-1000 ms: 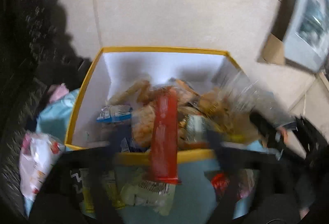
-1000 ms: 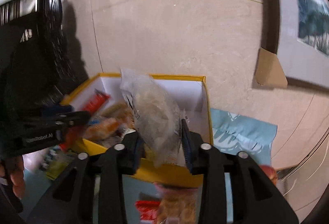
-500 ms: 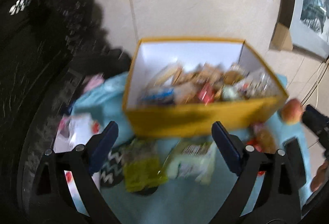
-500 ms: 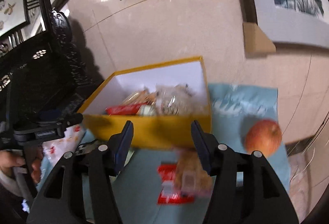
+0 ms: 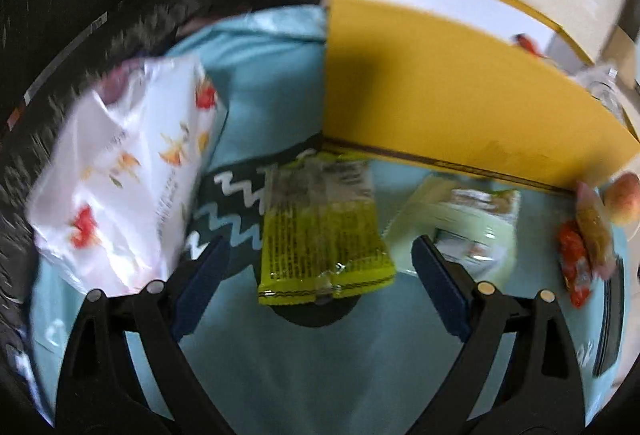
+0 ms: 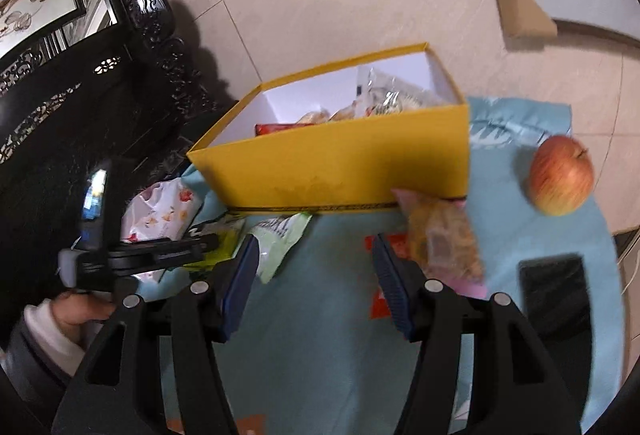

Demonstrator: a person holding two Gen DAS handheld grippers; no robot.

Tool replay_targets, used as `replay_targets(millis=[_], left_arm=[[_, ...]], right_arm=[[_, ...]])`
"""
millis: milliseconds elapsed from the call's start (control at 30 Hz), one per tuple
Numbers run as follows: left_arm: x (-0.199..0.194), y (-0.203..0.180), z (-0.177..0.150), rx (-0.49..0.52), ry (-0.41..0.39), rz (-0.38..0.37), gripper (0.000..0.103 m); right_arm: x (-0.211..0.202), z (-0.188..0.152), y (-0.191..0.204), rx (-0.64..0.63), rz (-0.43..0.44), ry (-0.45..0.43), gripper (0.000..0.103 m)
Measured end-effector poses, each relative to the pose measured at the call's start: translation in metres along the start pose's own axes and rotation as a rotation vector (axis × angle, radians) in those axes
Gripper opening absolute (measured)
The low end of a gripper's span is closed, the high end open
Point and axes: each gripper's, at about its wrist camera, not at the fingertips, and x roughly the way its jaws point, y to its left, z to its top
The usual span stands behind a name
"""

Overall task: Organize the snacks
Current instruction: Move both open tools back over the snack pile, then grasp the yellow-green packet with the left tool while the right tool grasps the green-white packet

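You are between picks: your left gripper (image 5: 316,267) hangs wide open and empty over the yellow-green packet (image 5: 322,231), which lies on the blue cloth (image 5: 272,75) against the yellow box (image 5: 440,91). Lower and close on it. A second ago both tongs held snacks over the box; your right gripper (image 6: 310,275) now gapes empty, probably nearing the orange packet (image 6: 444,239).

Each hand-held gripper (image 6: 312,275) (image 5: 320,277) has black skeletal arms with triangular cut-outs, round silver rivets and ribbed blue pads. At lower left, a hand (image 6: 84,313) wears a white cuff under what looks like a grey sleeve.
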Motion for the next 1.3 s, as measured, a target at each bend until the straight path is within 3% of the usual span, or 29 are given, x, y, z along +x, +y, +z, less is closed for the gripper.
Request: replay_targets(millis=[133, 167, 200, 233, 300, 367, 433, 533, 633, 667, 700, 733, 867, 1067, 1300], left_arm=[[0.016, 0.004, 0.002, -0.014, 0.011, -0.016, 0.091], [0.02, 0.006, 0.003, -0.02, 0.013, -0.023, 0.076], [0.025, 0.008, 0.003, -0.029, 0.025, -0.044, 0.07], [0.027, 0.008, 0.005, -0.031, 0.013, -0.04, 0.07], [0.027, 0.003, 0.005, -0.006, -0.015, -0.016, 0.067], [0.026, 0.001, 0.004, 0.004, -0.032, -0.003, 0.064], [0.023, 0.001, 0.001, -0.016, -0.04, -0.016, 0.064], [0.021, 0.006, -0.005, -0.04, -0.056, -0.03, 0.064], [0.022, 0.005, -0.004, -0.045, -0.05, -0.025, 0.064], [0.022, 0.005, -0.004, -0.049, -0.047, -0.028, 0.064], [0.022, 0.005, -0.003, -0.048, -0.033, -0.038, 0.064], [0.022, 0.006, -0.004, -0.048, -0.033, -0.039, 0.064], [0.019, 0.008, -0.006, -0.052, -0.024, -0.044, 0.064], [0.014, 0.008, -0.001, -0.045, -0.003, -0.049, 0.063], [-0.027, 0.004, -0.005, -0.018, -0.054, -0.056, 0.063]], right_arm=[[0.013, -0.006, 0.002, -0.015, 0.004, 0.027, 0.059], [0.016, -0.007, 0.002, -0.019, 0.0, 0.033, 0.059], [0.021, -0.008, 0.002, -0.025, -0.008, 0.043, 0.059], [0.025, -0.008, 0.002, -0.028, -0.014, 0.05, 0.059], [0.036, -0.009, 0.005, -0.033, -0.037, 0.074, 0.075], [0.052, -0.011, 0.014, -0.047, -0.087, 0.087, 0.083], [0.067, -0.012, 0.022, -0.059, -0.082, 0.083, 0.083], [0.095, -0.011, 0.027, 0.026, -0.017, 0.14, 0.083], [0.122, -0.008, 0.033, 0.063, -0.058, 0.158, 0.083], [0.128, -0.007, 0.035, 0.066, -0.067, 0.152, 0.081], [0.138, -0.005, 0.038, 0.063, -0.085, 0.16, 0.058], [0.144, -0.004, 0.042, 0.048, -0.081, 0.183, 0.041], [0.137, -0.002, 0.063, -0.063, -0.089, 0.164, 0.022], [0.081, 0.01, 0.029, 0.043, -0.039, 0.094, 0.021], [0.028, 0.012, 0.005, 0.093, -0.023, 0.038, 0.022]])
